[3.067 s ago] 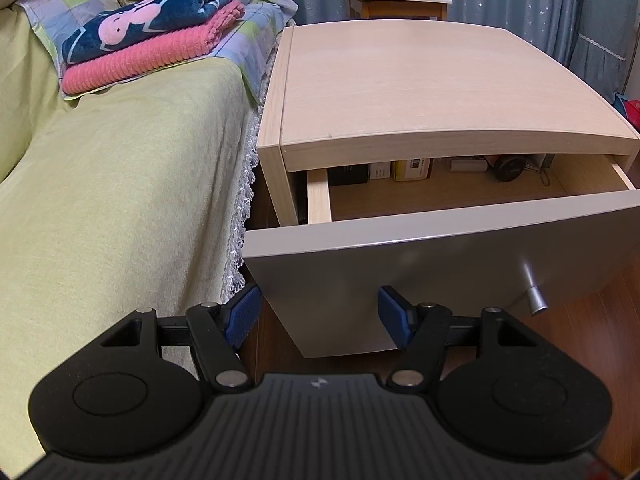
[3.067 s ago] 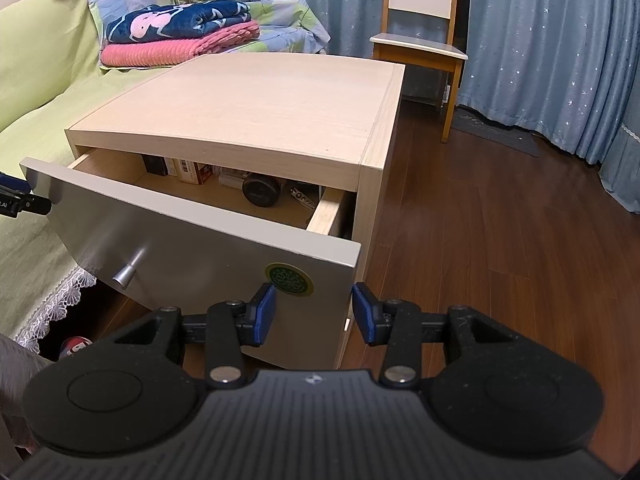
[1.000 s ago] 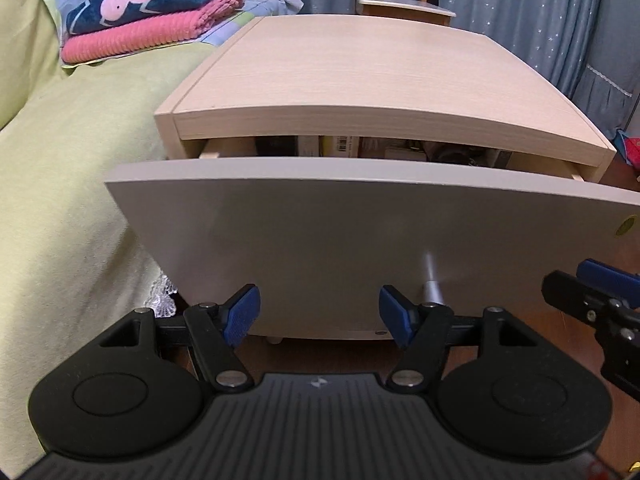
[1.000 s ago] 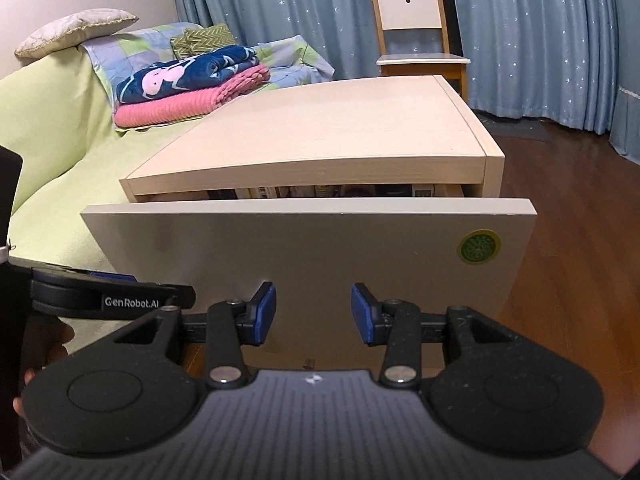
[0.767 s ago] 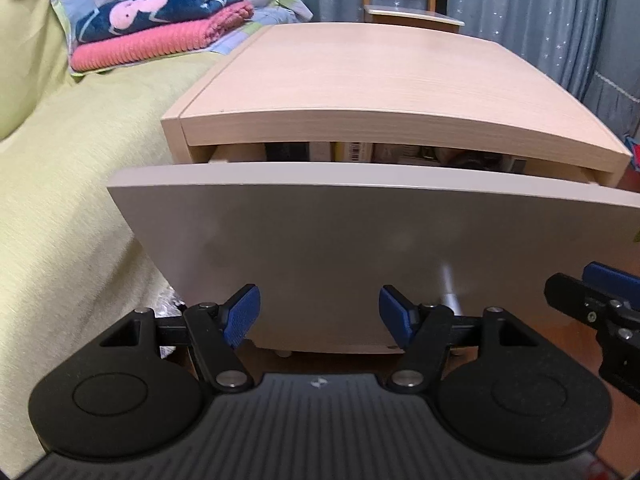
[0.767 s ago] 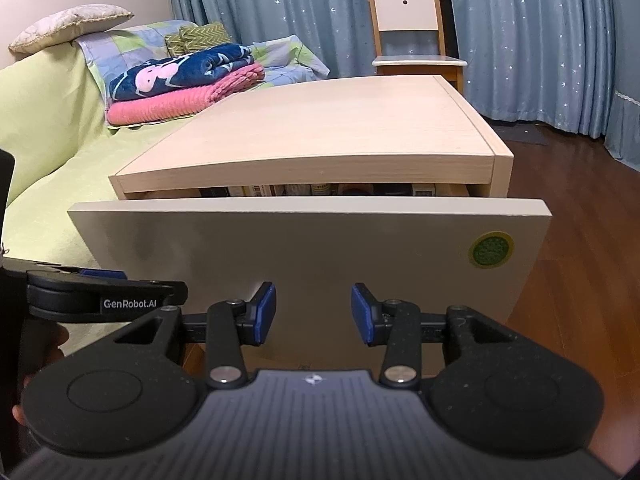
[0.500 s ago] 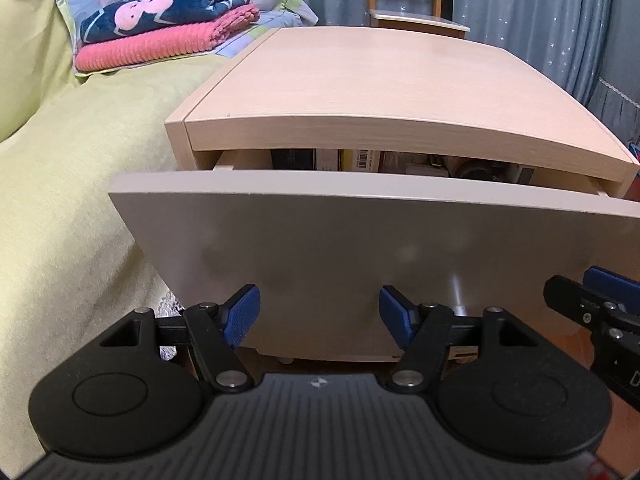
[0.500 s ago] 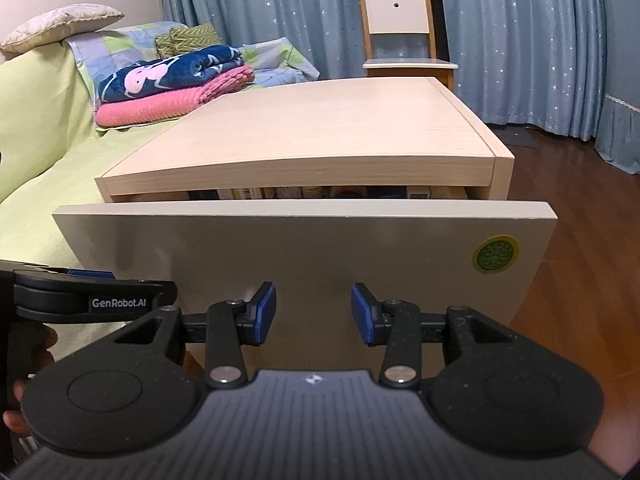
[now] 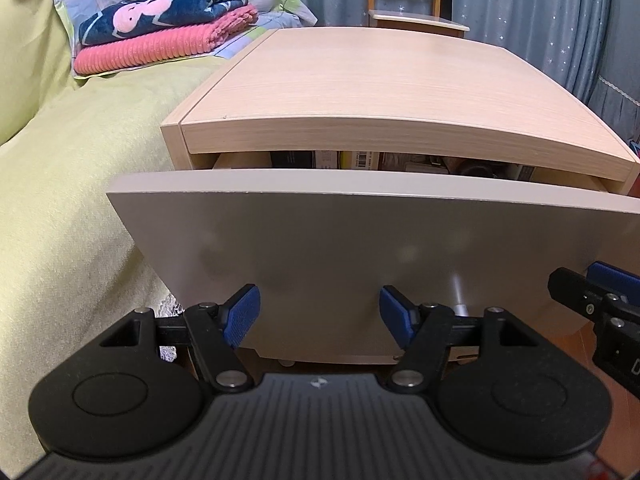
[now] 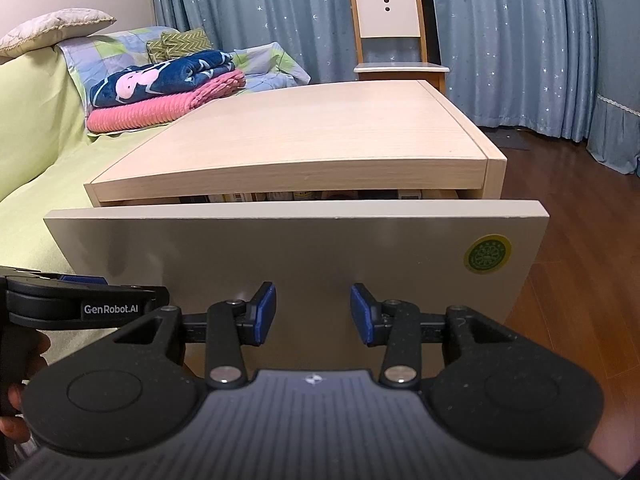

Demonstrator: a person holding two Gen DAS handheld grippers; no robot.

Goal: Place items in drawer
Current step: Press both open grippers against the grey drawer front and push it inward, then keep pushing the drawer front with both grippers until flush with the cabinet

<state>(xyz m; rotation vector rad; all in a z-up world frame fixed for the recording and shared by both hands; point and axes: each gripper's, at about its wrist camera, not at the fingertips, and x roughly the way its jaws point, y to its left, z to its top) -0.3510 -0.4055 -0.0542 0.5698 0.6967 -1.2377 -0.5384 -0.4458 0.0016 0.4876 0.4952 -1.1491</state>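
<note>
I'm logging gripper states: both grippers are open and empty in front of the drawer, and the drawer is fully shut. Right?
Not quite. The drawer is partly open: the right wrist view shows items through the gap under the top. The left gripper and right gripper are open and empty.

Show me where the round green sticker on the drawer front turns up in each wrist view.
Left wrist view: not in it; the drawer front runs off the right edge before that corner.
Right wrist view: green sticker at the drawer front's upper right corner, centre-right of the picture.
Shared landmark: pink folded blanket, upper left in both.
</note>
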